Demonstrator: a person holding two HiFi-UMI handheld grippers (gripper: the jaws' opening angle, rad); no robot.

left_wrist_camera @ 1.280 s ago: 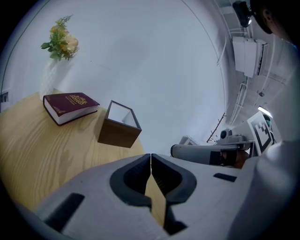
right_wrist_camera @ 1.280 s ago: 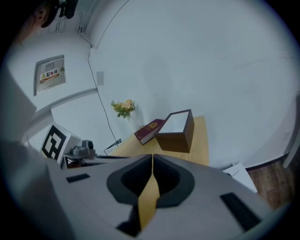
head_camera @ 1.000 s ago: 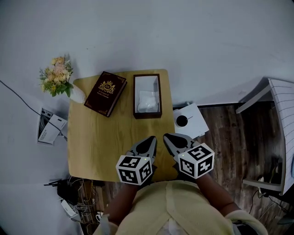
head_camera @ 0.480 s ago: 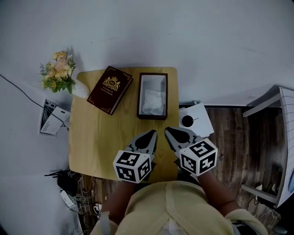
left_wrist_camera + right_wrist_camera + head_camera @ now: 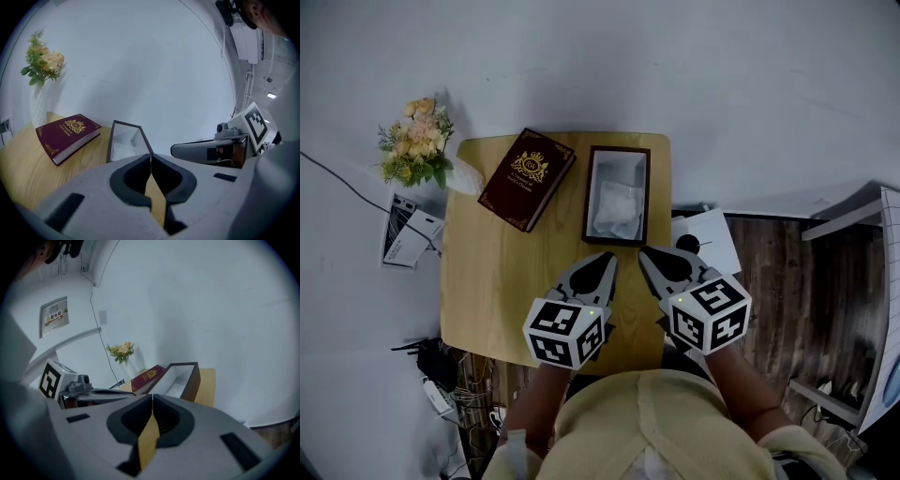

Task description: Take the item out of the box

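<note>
1. Table point(image 5: 492, 281): a light wooden top seen from above, set against a pale wall, with dark plank flooring to its right
2. Box point(image 5: 588, 197): an open rectangular box with a dark rim and white lining. It stands on the far half of the table near the right edge, its long side running away from the person
3. Item point(image 5: 617, 208): a white, soft-looking object lying on the floor of the box, wholly inside its walls. What it is cannot be made out
4. Maroon book point(image 5: 528, 178): it bears a gold emblem and lies flat just left of the box, turned at an angle and not touching it
5. Vase of flowers point(image 5: 417, 148): stands upright at the far left corner of the table
6. Left gripper point(image 5: 606, 257): held over the near half of the table, with its tips pointing toward the near end of the box and stopping short of it. The jaws meet tip to tip with nothing between them
7. Right gripper point(image 5: 643, 251): just beside the left one and aimed the same way, close to the box's near right corner without touching it. Its jaws are also pressed together and empty
8. White card with a black disc point(image 5: 712, 255): lies off the table, just beyond its right edge
</note>
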